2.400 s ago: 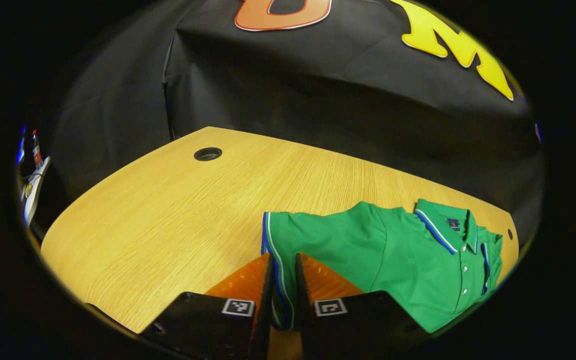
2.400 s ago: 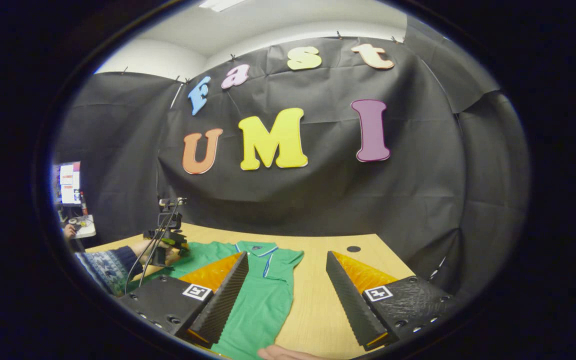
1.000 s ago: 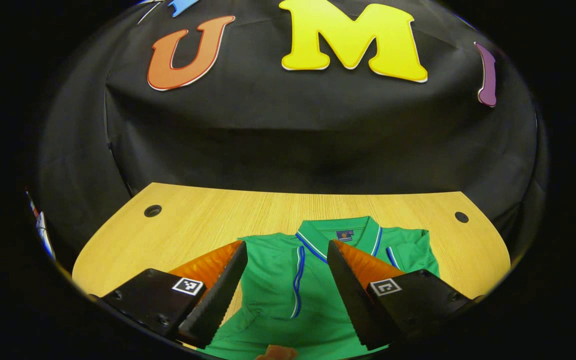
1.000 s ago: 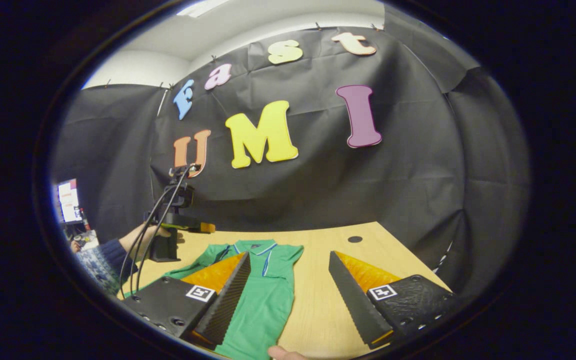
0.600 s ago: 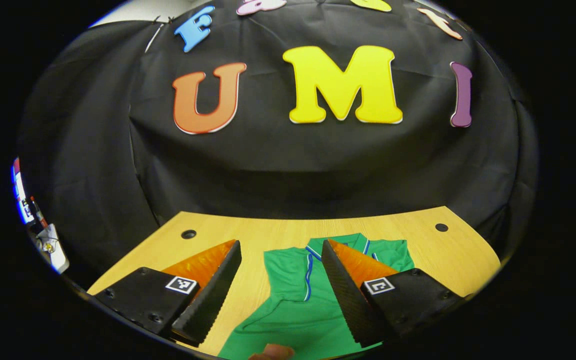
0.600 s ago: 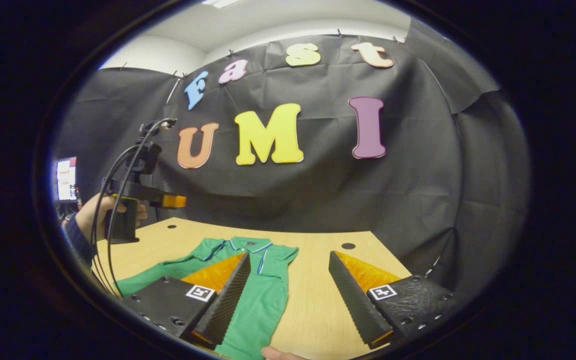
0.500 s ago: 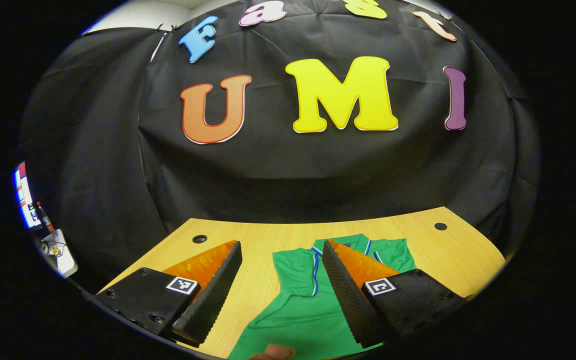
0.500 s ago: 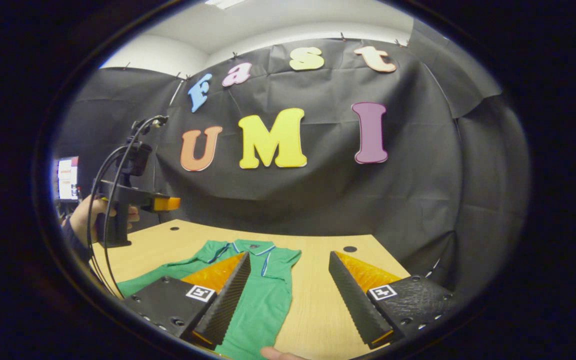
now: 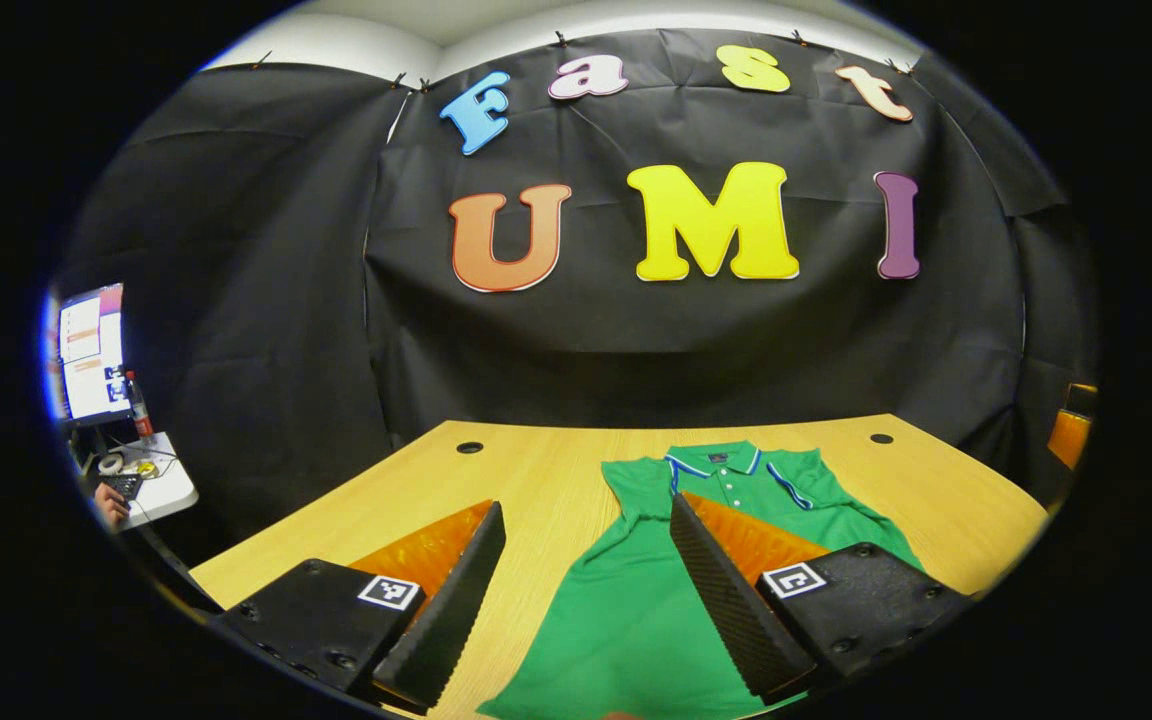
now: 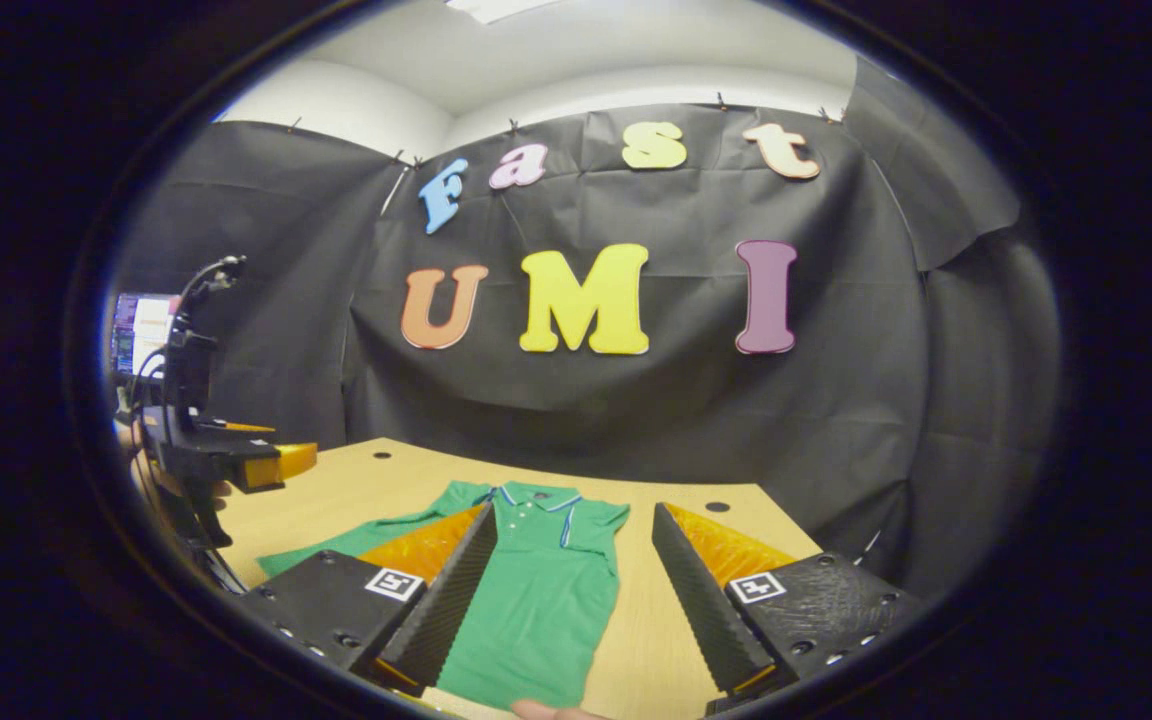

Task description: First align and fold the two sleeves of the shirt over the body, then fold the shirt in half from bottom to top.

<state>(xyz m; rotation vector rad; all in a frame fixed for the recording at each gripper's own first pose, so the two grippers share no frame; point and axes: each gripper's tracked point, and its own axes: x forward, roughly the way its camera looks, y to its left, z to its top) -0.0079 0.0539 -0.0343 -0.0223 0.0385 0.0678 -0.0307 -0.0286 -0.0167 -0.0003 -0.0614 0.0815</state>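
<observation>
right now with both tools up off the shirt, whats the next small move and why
Probably lower both tools to the shirt's near hem for the bottom-to-top fold. Both sleeves look already folded in over the body, which lies narrow and flat on the table, collar at the far end. The left tool and right tool are both open and hold nothing.

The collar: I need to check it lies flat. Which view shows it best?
The left gripper view: the collar sits unobstructed between the open fingers, with the placket buttons visible. The right gripper view shows the same collar smaller, at an angle.
</observation>
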